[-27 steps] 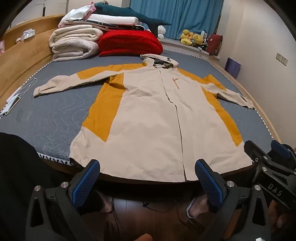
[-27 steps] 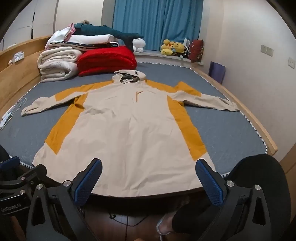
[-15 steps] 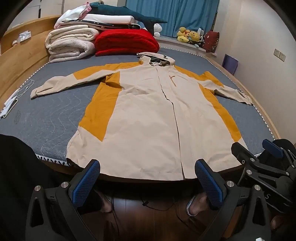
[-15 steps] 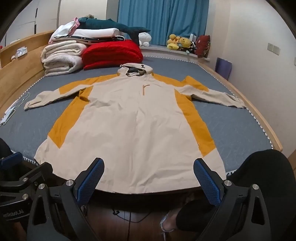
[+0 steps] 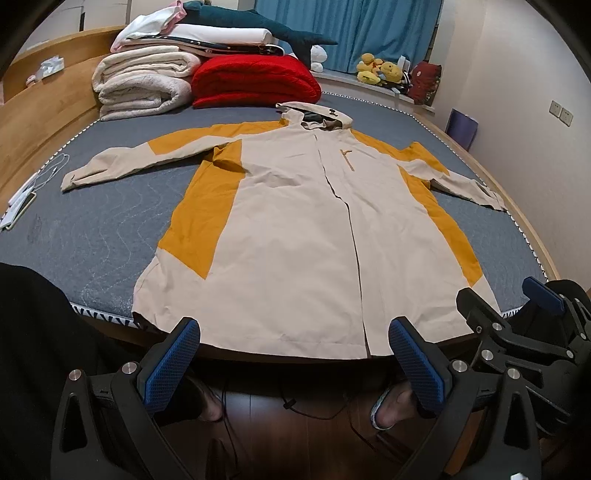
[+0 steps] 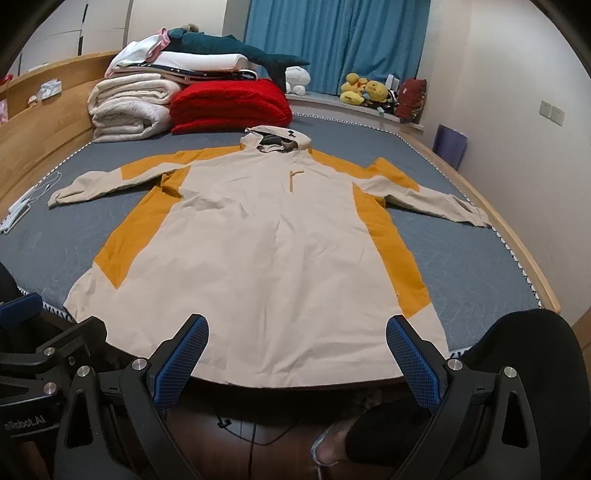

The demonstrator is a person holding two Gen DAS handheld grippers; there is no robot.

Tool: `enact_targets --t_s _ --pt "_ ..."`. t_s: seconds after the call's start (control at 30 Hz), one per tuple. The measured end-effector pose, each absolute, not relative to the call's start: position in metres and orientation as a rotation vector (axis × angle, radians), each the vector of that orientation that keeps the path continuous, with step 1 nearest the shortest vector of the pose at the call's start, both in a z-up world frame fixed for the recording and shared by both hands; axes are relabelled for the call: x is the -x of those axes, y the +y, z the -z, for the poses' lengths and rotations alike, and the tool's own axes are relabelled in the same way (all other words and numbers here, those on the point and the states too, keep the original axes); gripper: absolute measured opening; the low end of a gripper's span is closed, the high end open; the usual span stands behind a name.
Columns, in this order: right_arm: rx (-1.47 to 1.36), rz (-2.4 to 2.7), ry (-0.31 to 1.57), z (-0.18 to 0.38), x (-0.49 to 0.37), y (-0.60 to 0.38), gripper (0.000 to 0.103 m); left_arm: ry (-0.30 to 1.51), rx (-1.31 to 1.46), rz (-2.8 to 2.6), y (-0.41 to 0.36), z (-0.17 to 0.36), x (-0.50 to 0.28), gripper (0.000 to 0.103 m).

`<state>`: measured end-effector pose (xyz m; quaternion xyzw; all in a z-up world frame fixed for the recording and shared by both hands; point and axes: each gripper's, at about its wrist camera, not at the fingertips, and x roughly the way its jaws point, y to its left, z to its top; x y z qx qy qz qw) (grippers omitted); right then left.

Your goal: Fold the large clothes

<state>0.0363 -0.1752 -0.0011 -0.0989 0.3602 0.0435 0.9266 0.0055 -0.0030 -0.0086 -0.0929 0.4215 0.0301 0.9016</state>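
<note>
Hovering wide and empty, left claw point(image 5: 293, 356) and right claw point(image 6: 295, 354), seemingly just short of the coat point(image 5: 295, 240) hem.

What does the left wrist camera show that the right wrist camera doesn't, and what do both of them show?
Only the left wrist view shows the right gripper from the side, low at its right edge, and the dark front opening line running down the coat.

Only the right wrist view shows the left gripper at its lower left edge.

Both show the beige and mustard coat spread flat on the grey bed, sleeves out, the red blanket and white blankets beyond the hood, blue curtains, and each view's own gripper open and empty.
</note>
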Motion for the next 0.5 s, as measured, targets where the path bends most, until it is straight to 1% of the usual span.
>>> enact_targets --t_s 0.5 --pt "0.203 -0.090 0.737 0.0014 -0.0357 -0.1742 0.097 0.872 0.193 -0.062 -0.0034 0.0082 -0.0050 0.102"
